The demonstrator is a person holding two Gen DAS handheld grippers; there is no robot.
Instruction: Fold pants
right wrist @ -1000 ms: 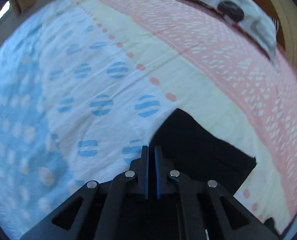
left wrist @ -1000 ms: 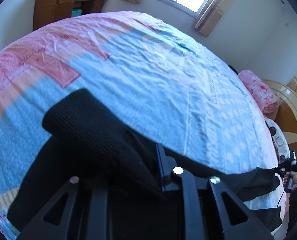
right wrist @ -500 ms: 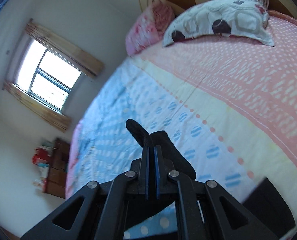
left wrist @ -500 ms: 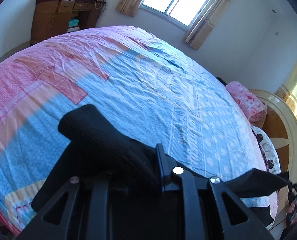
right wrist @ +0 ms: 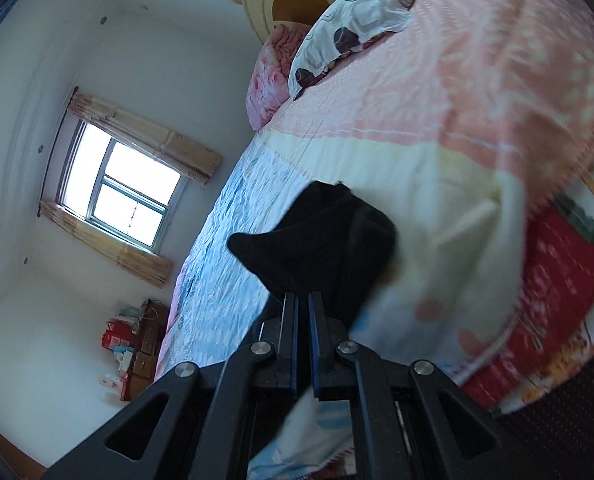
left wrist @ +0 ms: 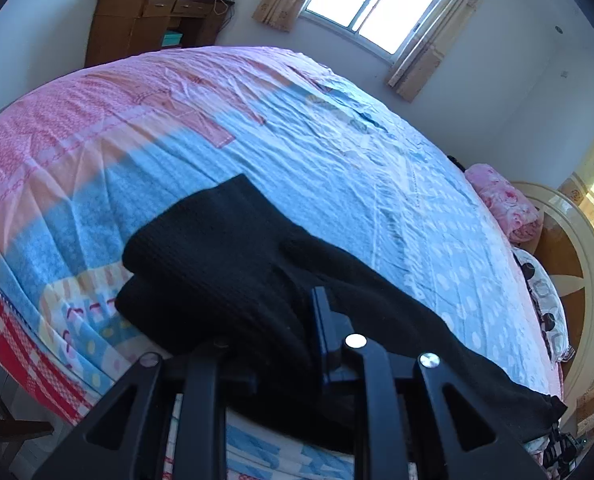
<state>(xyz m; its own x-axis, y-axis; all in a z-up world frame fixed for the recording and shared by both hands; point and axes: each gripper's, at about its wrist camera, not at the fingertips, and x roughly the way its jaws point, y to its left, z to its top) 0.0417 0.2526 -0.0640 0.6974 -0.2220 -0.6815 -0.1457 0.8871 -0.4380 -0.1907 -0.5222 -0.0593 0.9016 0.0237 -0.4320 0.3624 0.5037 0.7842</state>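
Note:
The black knit pants (left wrist: 225, 272) hang over the near edge of the bed (left wrist: 337, 152). My left gripper (left wrist: 273, 320) is shut on a thick fold of them; cloth covers its left finger. From there the fabric stretches in a taut band to the lower right (left wrist: 497, 392). In the right wrist view my right gripper (right wrist: 303, 296) is shut on the other end of the pants (right wrist: 321, 232), which bunches in a dark lump just past its fingertips, above the quilt (right wrist: 437, 120).
A patterned pillow (right wrist: 353, 20) and a pink blanket (right wrist: 269, 76) lie at the cream headboard (left wrist: 569, 248). A wooden desk (left wrist: 137, 20) with boxes stands by the far wall, beside a curtained window (left wrist: 377, 4). Dark floor shows beyond the bed edge (right wrist: 557, 440).
The right gripper swung up and rolled with its end of the pants, from facing down at the quilt to looking along the bed. The left gripper drew back toward the bed's edge.

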